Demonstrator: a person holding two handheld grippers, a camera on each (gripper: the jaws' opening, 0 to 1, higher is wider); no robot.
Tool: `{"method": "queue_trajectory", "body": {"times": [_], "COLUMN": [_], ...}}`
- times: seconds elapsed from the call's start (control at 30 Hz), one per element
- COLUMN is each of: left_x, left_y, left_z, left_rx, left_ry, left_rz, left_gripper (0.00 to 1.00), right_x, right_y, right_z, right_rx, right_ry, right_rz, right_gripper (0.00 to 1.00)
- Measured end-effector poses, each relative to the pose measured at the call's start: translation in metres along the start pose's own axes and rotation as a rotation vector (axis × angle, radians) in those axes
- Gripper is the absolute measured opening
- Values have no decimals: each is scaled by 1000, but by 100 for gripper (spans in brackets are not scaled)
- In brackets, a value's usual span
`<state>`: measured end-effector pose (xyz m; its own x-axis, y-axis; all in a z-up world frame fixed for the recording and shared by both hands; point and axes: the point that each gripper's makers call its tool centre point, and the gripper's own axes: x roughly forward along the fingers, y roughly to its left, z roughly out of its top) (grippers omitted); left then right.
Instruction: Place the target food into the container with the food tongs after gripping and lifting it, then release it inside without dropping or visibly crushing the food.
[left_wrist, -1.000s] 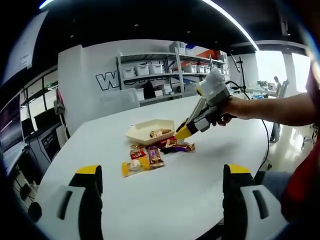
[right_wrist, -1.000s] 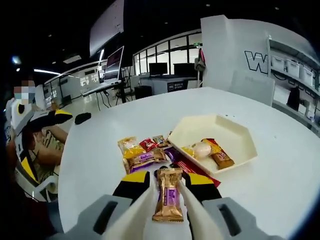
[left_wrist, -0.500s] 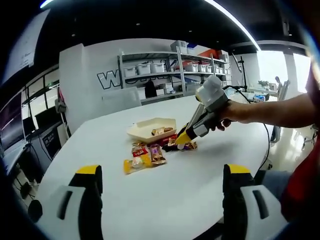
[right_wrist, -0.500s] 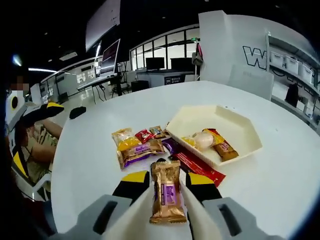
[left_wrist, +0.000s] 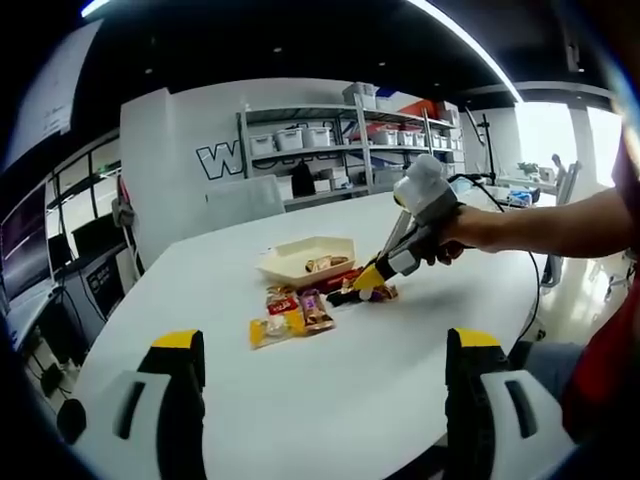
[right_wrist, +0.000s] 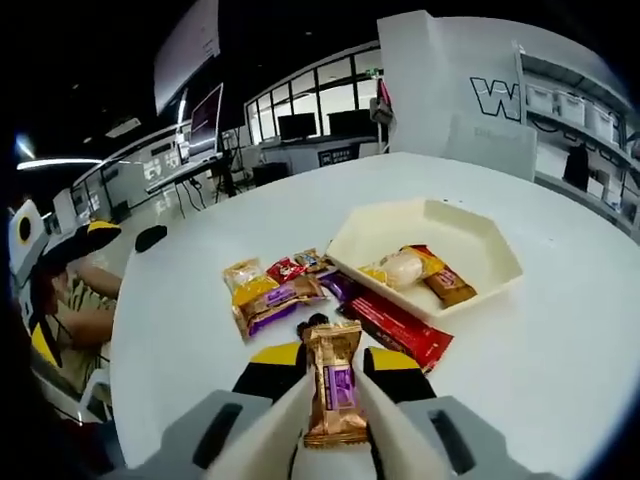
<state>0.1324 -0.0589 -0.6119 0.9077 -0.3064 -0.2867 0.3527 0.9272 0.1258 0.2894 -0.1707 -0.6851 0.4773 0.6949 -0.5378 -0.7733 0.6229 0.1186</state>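
Observation:
My right gripper (right_wrist: 333, 370) is shut on a gold snack packet with a purple label (right_wrist: 334, 388), held above the white table. Ahead of it lies a cream hexagonal tray (right_wrist: 480, 262) holding a few wrapped snacks (right_wrist: 420, 272). Loose packets (right_wrist: 268, 297) and a red bar (right_wrist: 395, 326) lie beside the tray. In the left gripper view the right gripper (left_wrist: 365, 281) hangs over the packets (left_wrist: 295, 315) near the tray (left_wrist: 300, 262), held by a hand. My left gripper (left_wrist: 325, 380) stands open near the table's front edge, with nothing between its jaws.
The white table (left_wrist: 350, 370) spreads wide around the snacks. Shelves with bins (left_wrist: 340, 140) stand behind it. A person sits at the left (right_wrist: 70, 320) beyond the table edge. Desks and monitors (right_wrist: 300, 130) line the far room.
The right gripper has risen and pulled back a little with the gold packet still in it. The left gripper view has hardly shifted.

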Motion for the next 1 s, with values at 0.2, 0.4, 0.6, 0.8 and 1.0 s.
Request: {"method": "queue_trajectory", "body": {"times": [0.2, 0.4, 0.6, 0.8, 1.0], "left_x": [-2, -2, 1, 4, 8], "left_y": [-1, -3, -8, -12, -16], "left_z": [0, 3, 7, 8, 8], "left_rx": [3, 6, 15, 16, 15], "left_ry": [0, -9, -18, -21, -24], "left_rz": [0, -8, -25, -44, -68], "left_gripper": [98, 98, 98, 98, 98], "right_x": [-10, -25, -38, -48, -54], "right_y": [-2, -2, -7, -10, -8], "right_z": [14, 30, 44, 58, 67], "right_rx": [14, 18, 9, -8, -23], "right_ry": [-48, -96, -132, -159, -171], "right_rz": [-2, -5, -27, -46, -63], "right_gripper": [17, 18, 18, 18, 18]}}
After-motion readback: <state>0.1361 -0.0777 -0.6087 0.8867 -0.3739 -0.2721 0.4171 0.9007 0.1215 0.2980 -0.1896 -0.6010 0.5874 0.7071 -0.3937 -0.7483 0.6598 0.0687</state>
